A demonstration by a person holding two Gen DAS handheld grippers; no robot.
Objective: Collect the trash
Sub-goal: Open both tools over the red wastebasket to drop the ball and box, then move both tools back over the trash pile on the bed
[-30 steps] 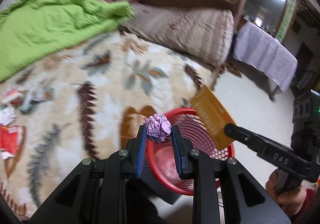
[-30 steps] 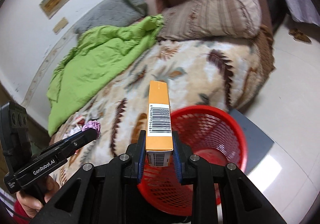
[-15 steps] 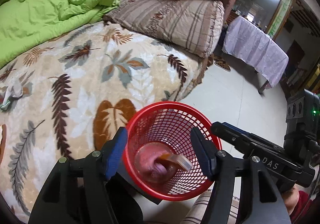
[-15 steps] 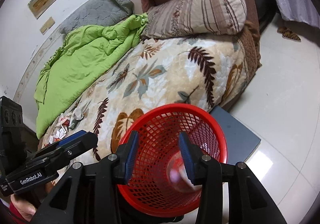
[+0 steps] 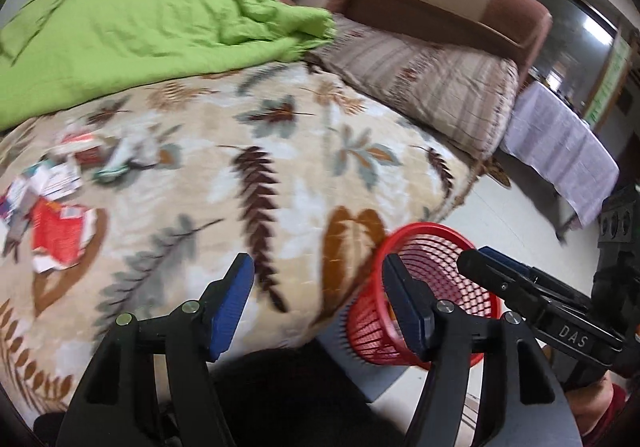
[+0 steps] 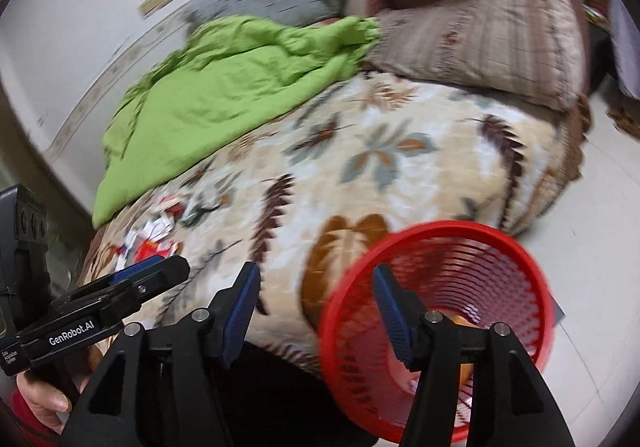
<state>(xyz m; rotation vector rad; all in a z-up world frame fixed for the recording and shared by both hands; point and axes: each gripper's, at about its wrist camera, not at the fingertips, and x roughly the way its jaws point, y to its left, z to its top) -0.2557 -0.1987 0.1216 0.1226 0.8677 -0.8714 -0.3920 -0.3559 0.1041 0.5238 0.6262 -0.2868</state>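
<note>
A red mesh basket [image 5: 430, 283] stands on the floor at the bed's corner; it also shows in the right wrist view [image 6: 452, 311], with a bit of orange inside. My left gripper [image 5: 318, 299] is open and empty over the bed's edge, just left of the basket. My right gripper [image 6: 312, 311] is open and empty, its right finger in front of the basket rim. A pile of trash lies on the leaf-patterned blanket: red and white wrappers [image 5: 60, 227] and a crumpled pale piece [image 5: 128, 155]. The pile also shows in the right wrist view [image 6: 160, 227].
A green quilt [image 5: 132, 27] covers the far left of the bed. A striped pillow [image 5: 432, 83] lies against the brown headboard [image 5: 440, 7]. A cloth-covered table [image 5: 560, 151] stands on the tiled floor to the right. A grey mat [image 6: 558, 313] lies under the basket.
Both grippers opened over the basket, dropping the purple foil ball and the orange box into it. Both have since swung left, toward the trash pile on the bed.
</note>
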